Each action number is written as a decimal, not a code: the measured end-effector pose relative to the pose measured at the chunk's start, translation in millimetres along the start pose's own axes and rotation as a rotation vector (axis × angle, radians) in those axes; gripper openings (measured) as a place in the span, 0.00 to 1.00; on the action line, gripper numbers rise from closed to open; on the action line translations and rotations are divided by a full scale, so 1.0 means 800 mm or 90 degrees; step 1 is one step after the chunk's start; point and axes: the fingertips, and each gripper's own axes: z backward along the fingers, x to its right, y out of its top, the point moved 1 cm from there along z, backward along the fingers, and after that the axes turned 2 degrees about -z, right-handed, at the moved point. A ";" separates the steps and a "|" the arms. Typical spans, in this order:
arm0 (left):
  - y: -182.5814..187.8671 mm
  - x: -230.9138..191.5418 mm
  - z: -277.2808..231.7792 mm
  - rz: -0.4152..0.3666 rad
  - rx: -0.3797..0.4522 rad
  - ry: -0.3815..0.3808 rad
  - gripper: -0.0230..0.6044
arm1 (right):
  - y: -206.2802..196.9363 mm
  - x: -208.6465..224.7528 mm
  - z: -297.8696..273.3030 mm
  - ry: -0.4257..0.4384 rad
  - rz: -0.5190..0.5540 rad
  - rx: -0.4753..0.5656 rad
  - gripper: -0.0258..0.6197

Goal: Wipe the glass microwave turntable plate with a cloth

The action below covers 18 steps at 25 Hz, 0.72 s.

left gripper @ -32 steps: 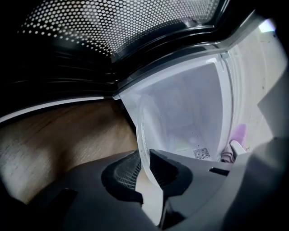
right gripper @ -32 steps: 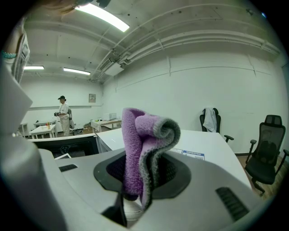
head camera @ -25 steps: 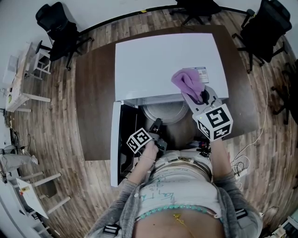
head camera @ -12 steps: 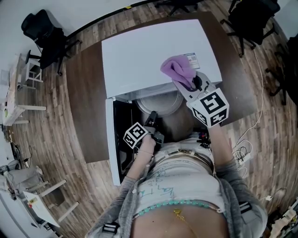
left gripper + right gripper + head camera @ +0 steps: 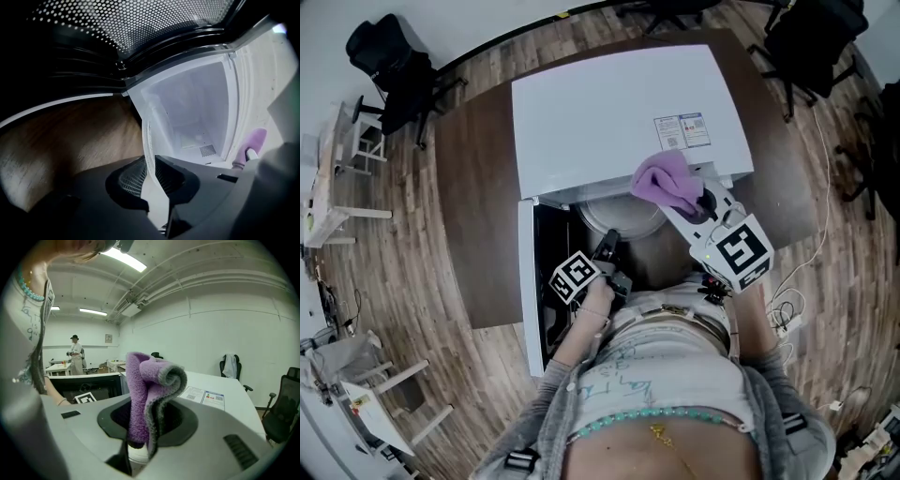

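Note:
The glass turntable plate (image 5: 628, 216) sticks out of the open white microwave (image 5: 609, 112), just below its front edge. In the left gripper view the plate (image 5: 149, 140) stands edge-on between the jaws, and my left gripper (image 5: 152, 183) is shut on its rim. In the head view that gripper (image 5: 607, 251) sits low beside the open door. My right gripper (image 5: 701, 199) is shut on a folded purple cloth (image 5: 666, 180), held over the plate's right side at the microwave's front edge. In its own view the cloth (image 5: 150, 394) stands up between the jaws of the right gripper (image 5: 143, 430).
The microwave door (image 5: 527, 281) hangs open to the left, and its perforated window (image 5: 140, 23) fills the top of the left gripper view. The microwave stands on a dark wooden table (image 5: 478, 187). Office chairs (image 5: 806, 37) ring the table. A person (image 5: 75, 350) stands far off.
My right gripper has carried the purple cloth from over the microwave's top back toward me, to its front edge above the plate. The left gripper and the plate have stayed put.

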 end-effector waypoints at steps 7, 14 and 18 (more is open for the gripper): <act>0.004 0.000 -0.001 -0.020 -0.013 0.003 0.14 | -0.050 -0.019 -0.016 0.036 0.014 -0.096 0.22; -0.002 0.003 -0.002 -0.039 -0.014 -0.003 0.14 | -0.096 -0.036 -0.047 0.076 0.058 -0.195 0.22; -0.003 -0.005 0.008 -0.033 -0.010 -0.002 0.14 | -0.109 -0.043 -0.065 0.080 0.048 -0.228 0.22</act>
